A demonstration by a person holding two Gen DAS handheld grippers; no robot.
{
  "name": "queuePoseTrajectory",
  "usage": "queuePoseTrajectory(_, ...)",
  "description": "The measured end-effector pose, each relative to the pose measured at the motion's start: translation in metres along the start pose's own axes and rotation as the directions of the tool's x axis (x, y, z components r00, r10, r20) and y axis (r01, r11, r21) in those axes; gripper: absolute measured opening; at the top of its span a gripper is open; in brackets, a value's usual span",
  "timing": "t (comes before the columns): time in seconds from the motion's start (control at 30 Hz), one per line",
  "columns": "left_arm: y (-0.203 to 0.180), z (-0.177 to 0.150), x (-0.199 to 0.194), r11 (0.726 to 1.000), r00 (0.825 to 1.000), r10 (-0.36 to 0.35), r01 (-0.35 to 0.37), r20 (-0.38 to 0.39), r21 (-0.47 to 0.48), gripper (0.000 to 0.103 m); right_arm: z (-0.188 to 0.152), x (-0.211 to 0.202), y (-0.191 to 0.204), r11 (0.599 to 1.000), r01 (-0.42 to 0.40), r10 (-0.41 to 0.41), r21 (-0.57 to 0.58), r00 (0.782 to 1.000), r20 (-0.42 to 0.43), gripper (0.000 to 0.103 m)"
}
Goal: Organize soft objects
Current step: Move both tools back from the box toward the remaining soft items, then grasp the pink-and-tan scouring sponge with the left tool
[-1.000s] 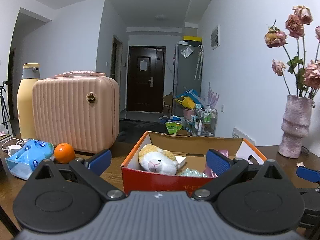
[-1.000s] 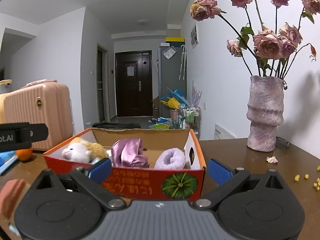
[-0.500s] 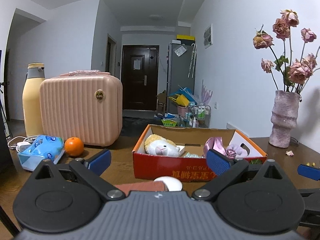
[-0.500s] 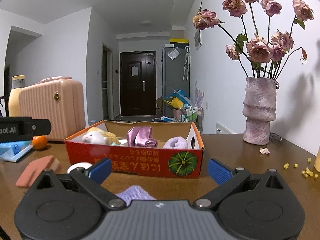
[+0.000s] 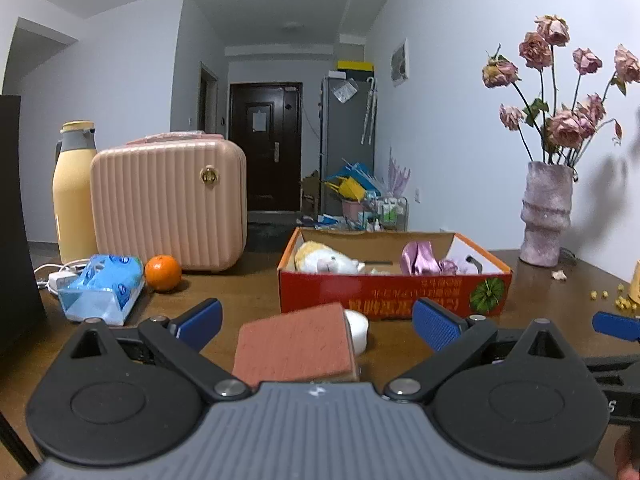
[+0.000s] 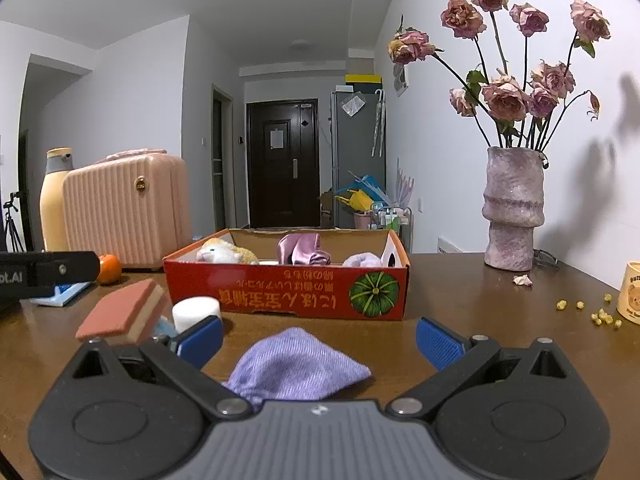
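A red cardboard box (image 5: 394, 294) (image 6: 280, 294) on the brown table holds a plush lamb (image 5: 326, 262) (image 6: 224, 253), a shiny pink cloth (image 5: 420, 260) (image 6: 300, 249) and a lilac roll (image 6: 362, 260). In front of the box lie a red-topped sponge (image 5: 294, 346) (image 6: 122, 312), a white roll (image 5: 358, 330) (image 6: 196, 312) and a purple cloth (image 6: 298, 364). My left gripper (image 5: 316, 322) is open, with the sponge lying between its fingers. My right gripper (image 6: 318, 340) is open over the purple cloth. Nothing is held.
A pink suitcase (image 5: 170, 202) (image 6: 128, 208), a yellow bottle (image 5: 74, 188), an orange (image 5: 162, 272) (image 6: 109, 268) and a blue tissue pack (image 5: 102, 288) stand at the left. A vase of dried roses (image 5: 546, 212) (image 6: 514, 208) stands at the right, with a cup (image 6: 630, 292) and crumbs (image 6: 600, 314).
Both grippers have pulled back from the box and dropped lower. The sponge, white roll and purple cloth have come into view in front of them. The box looks farther away.
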State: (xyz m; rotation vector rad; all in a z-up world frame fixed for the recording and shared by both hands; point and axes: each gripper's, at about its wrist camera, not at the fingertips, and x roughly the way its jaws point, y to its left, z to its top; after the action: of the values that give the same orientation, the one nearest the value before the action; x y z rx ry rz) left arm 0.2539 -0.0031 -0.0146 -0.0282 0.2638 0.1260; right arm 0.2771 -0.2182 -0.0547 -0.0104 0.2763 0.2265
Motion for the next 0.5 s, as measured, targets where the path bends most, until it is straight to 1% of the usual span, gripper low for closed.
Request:
queuePoseTrajectory(0.3,0.015,-0.017,-0.017,0.999,0.998,-0.028,0.029,-0.06,0.017,0.103,-0.011,-0.018,0.007,1.0,-0.013,0.013,-0.012,1.0,-0.022,0.103)
queuePoseTrajectory(0.5,0.023,-0.025,-0.023,0.999,0.994,-0.044,0.047,-0.099,0.024,0.103,-0.012,-0.018,0.007,1.0,-0.01,0.01,-0.015,0.999,-0.032,0.103)
